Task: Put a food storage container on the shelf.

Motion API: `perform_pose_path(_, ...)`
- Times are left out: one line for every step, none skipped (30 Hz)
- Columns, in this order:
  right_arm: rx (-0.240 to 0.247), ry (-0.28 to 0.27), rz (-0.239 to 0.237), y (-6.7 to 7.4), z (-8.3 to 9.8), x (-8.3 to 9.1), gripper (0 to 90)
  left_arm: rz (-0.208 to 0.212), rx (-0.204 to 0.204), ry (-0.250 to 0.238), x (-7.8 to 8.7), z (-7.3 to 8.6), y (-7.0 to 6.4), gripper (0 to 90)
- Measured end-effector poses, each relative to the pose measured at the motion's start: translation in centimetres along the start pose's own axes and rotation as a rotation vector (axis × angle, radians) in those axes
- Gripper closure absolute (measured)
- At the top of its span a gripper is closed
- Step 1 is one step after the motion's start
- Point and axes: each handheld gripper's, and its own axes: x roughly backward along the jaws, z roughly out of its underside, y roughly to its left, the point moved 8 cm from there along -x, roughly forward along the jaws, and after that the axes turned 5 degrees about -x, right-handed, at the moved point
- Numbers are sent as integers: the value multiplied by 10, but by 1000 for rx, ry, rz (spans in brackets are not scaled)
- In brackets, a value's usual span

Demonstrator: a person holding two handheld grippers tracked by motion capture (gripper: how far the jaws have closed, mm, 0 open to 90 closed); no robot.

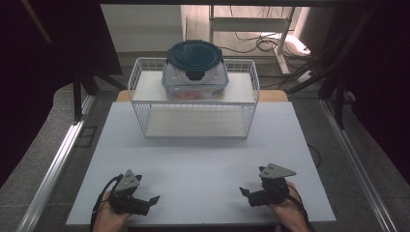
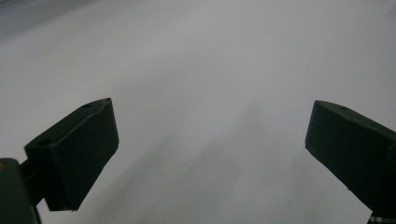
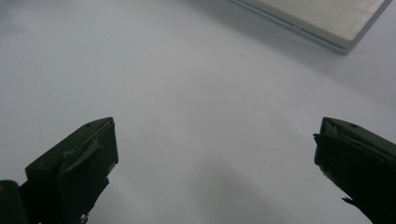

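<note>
Left black two-jaw gripper (image 1: 153, 199) and right black two-jaw gripper (image 1: 242, 192): hand-held low over the matte white table (image 1: 203, 159), pointing inward, jaws spread, grasping nothing.

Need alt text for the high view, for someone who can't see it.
A clear container with a dark round lid sits on the top shelf of a white wire rack at the far side of a white table. At the near edge, two hands hold the left gripper and right gripper, both open, low over the table and apart from the rack.
</note>
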Motion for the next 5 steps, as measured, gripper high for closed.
perform_pose_path(-5, 6, -2, 0, 1, -1, 0, 3, 4, 5, -1, 1, 0, 25)
perform_pose_path(-5, 15, -3, -1, 3, -3, 0, 4, 6, 6, -1, 1, 1, 25)
perform_pose_path(-8, 24, -2, -1, 4, -3, 0, 4, 8, 7, -1, 1, 1, 26)
perform_pose_path(-4, 28, 1, -1, 5, -4, 0, 1, 11, 7, -1, 1, 2, 26)
perform_pose_path(-1, 33, 2, -1, 6, -5, 0, -3, 14, 3, 0, 1, 3, 26)
